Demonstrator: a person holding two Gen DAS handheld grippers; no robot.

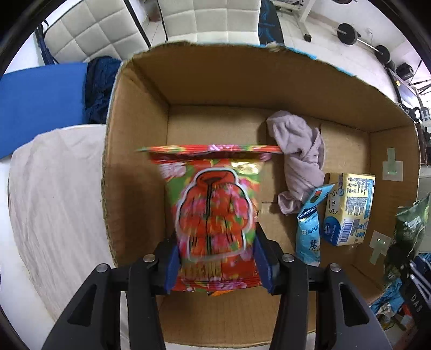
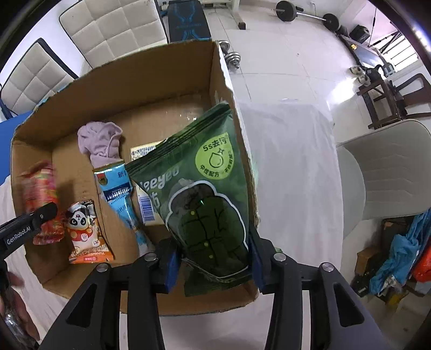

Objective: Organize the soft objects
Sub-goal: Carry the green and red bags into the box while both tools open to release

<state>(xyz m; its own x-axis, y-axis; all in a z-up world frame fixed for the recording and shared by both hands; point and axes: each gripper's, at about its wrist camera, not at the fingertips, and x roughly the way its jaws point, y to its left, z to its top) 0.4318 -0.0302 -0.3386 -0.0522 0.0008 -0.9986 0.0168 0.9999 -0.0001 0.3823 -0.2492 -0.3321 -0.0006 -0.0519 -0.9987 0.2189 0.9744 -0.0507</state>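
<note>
L wrist: red pouch (image 1: 215, 215) blurred, base hidden.

Two white quilted chairs (image 1: 212, 20) stand behind the tabletop (image 1: 54, 193), which wears a pale cloth. A blue mat (image 1: 40, 91) lies at the far left with a dark blue cloth (image 1: 101, 88) bunched against its edge. On the white tiled floor (image 2: 282, 53) a barbell (image 2: 307, 14) rests near the back wall, and small dumbbells (image 2: 231, 56) sit closer in. A black and blue bench (image 2: 188, 23) stands between the chairs. A dark wooden chair (image 2: 390, 99) stands at the right, with a grey chair (image 2: 388, 164) nearer. Below that, a blue cloth (image 2: 404, 250) drapes over clutter.
</note>
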